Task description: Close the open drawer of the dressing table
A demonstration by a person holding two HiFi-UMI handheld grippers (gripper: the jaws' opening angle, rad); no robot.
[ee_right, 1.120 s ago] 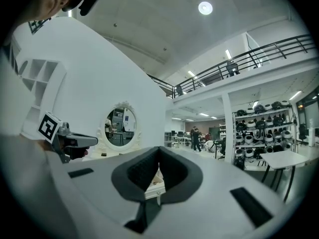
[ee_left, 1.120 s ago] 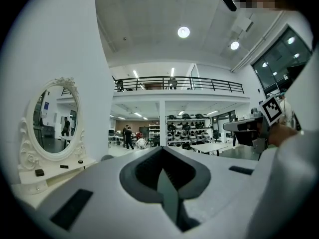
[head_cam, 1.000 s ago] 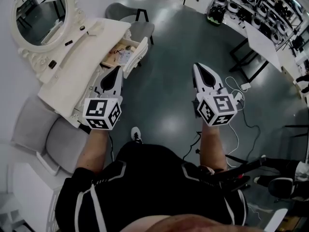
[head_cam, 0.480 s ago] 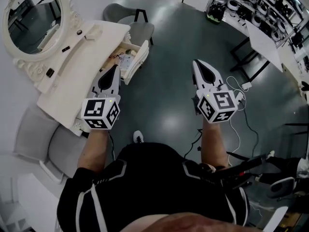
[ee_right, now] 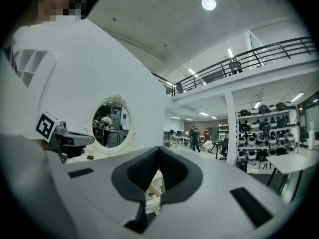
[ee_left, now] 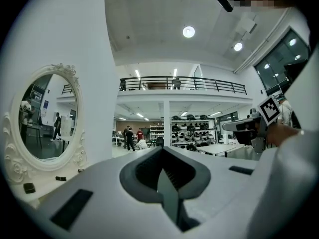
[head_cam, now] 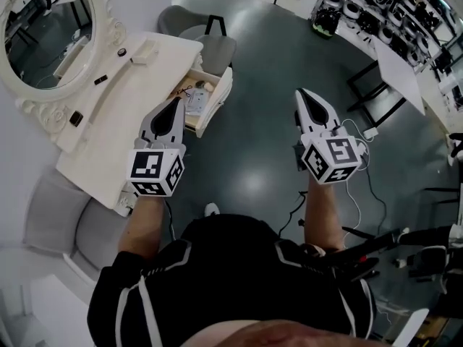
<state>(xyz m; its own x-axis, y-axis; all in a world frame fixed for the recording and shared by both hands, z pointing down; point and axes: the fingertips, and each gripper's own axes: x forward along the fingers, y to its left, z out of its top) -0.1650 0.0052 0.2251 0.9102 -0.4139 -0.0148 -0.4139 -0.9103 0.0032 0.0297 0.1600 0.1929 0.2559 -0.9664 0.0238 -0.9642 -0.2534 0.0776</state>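
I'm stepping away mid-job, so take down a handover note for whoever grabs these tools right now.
Left tool: shut, empty, held by the dressing table's front, near the drawer.
Right tool: shut, empty, over the floor, well right of the drawer.
Drawer: pulled out, small items inside.
Done: nothing yet.
Left: push the drawer front in until flush; the left tool looks nearest.

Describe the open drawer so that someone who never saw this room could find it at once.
Find the oval mirror in its ornate white frame, above the cream dressing table. At the table's end near the grey chair, one drawer juts out over the dark floor. It alone is pulled open, showing small items inside.
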